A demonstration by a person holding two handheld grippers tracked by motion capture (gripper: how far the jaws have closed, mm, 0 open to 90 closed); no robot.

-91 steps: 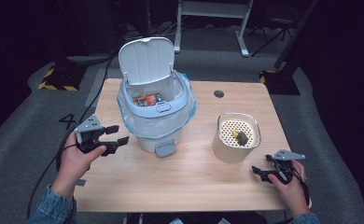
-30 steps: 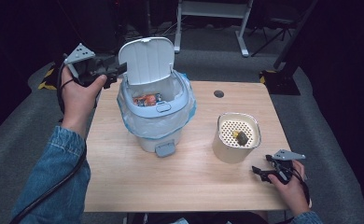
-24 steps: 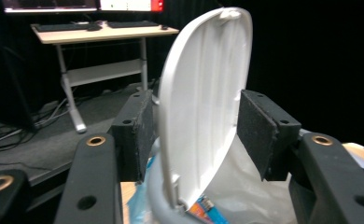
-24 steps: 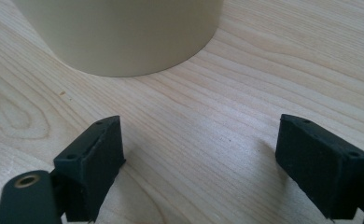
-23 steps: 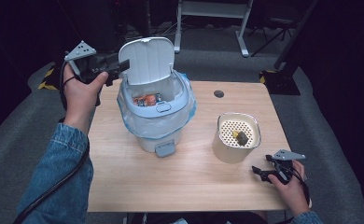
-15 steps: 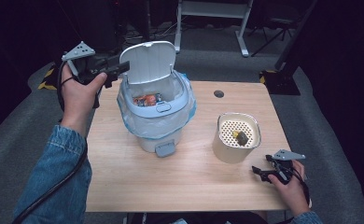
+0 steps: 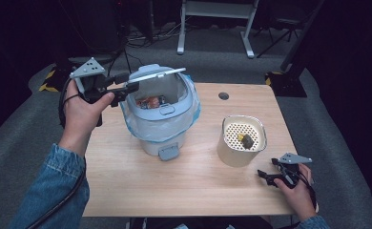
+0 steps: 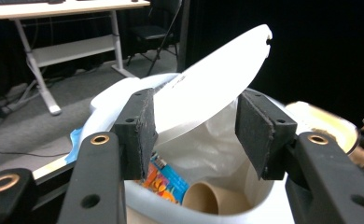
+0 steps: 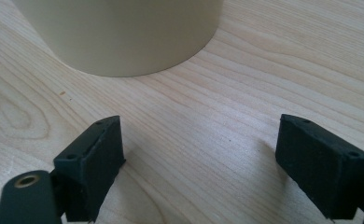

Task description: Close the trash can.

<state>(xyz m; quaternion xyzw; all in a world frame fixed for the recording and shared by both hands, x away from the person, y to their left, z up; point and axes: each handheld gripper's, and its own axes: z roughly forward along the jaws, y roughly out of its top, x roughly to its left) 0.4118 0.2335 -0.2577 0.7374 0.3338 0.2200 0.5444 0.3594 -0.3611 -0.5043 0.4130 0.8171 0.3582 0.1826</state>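
Straight ahead of the left gripper (image 7: pixel 127 88), the bin's half-lowered lid (image 7: pixel 156 75) slants across the way into the bin (image 7: pixel 160 125), its edge lying between the parted jaws, while packaging and a cardboard tube crowd the space below it. Just beyond the right gripper (image 9: pixel 199 154) the cream container (image 9: pixel 119 32) blocks the forward path. Bare table (image 7: pixel 189 181) lies open between the two.

Dark room, grey carpet floor (image 7: pixel 26 129), white desk frame (image 7: pixel 212 9) at back, wooden table (image 7: pixel 193 186), cables on floor.
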